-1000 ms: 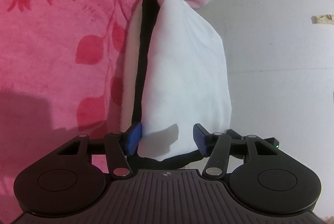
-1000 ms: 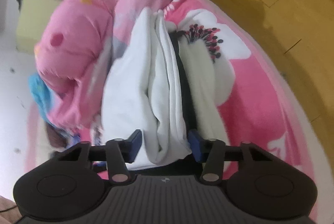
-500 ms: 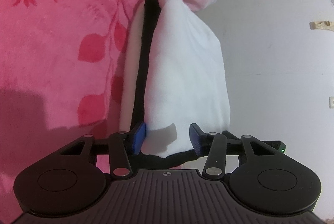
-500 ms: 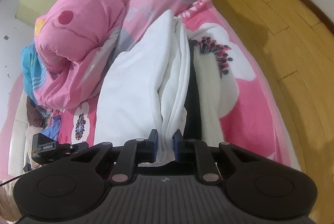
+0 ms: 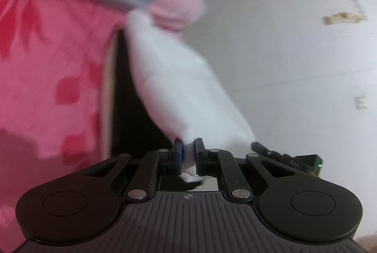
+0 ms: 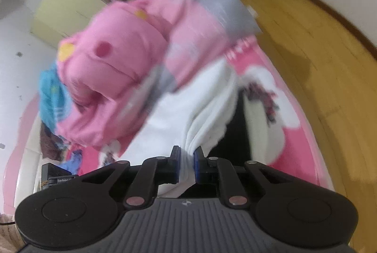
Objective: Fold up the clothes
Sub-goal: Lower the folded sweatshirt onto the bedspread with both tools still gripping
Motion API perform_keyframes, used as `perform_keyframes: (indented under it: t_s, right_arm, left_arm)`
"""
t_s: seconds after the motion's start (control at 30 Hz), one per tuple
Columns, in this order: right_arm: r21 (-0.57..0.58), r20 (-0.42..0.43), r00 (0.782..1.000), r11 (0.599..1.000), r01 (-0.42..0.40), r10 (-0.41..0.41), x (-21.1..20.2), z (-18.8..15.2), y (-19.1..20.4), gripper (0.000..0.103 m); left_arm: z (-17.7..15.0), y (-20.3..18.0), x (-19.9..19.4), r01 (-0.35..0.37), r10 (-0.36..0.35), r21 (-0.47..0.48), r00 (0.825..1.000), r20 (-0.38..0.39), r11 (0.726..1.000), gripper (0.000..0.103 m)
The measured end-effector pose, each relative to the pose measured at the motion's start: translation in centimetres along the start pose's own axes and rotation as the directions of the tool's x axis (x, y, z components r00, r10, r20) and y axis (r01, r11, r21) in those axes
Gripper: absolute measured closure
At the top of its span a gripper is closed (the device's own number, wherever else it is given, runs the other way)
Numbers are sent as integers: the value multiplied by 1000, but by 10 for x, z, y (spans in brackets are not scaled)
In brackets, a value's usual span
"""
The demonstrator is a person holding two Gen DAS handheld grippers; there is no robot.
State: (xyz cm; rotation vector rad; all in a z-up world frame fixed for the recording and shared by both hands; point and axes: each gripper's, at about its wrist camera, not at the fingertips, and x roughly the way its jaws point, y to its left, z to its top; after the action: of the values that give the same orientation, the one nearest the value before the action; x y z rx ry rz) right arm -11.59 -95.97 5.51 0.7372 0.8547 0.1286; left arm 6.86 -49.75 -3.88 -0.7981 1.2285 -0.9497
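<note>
A white garment (image 5: 169,83) with a black trim (image 5: 122,99) lies bunched on a pink bed. In the left wrist view my left gripper (image 5: 188,147) is shut on one end of it, and the cloth rises in a taut strip from the bed. In the right wrist view the white garment (image 6: 188,116) gathers into pleats between the blue pads of my right gripper (image 6: 186,154). Its jaws are closing, with the cloth squeezed between them. A black part (image 6: 235,132) of the garment shows beside the pleats. Both views are motion-blurred.
The pink floral bedspread (image 5: 47,64) lies under the garment. A heaped pink and grey quilt (image 6: 113,69) sits just beyond it, with blue cloth (image 6: 49,97) behind. A wooden floor (image 6: 306,40) runs along the bed's right side. A white wall (image 5: 282,52) and a pale green cabinet (image 6: 63,7) stand further off.
Both grippers have closed from open onto the white garment and risen, lifting its ends off the bed. The right closed first, the left in the last half second.
</note>
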Motion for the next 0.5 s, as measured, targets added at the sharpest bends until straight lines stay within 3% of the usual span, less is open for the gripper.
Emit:
perform_keyframes:
  t_s: [0.1, 0.27, 0.5]
  right_arm:
    - [2, -9, 1000, 1000, -4, 4, -13, -12, -1, 91]
    - [80, -85, 995, 995, 55, -48, 7, -46, -35, 91]
    - [42, -108, 990, 995, 95, -90, 20, -63, -52, 91]
  left_arm:
    - [-8, -4, -11, 20, -19, 35, 999, -37, 999, 95]
    - [-35, 29, 8, -98, 102, 38, 986, -132, 995, 95]
    - [-43, 37, 16, -129, 141, 76, 976, -169, 989, 93]
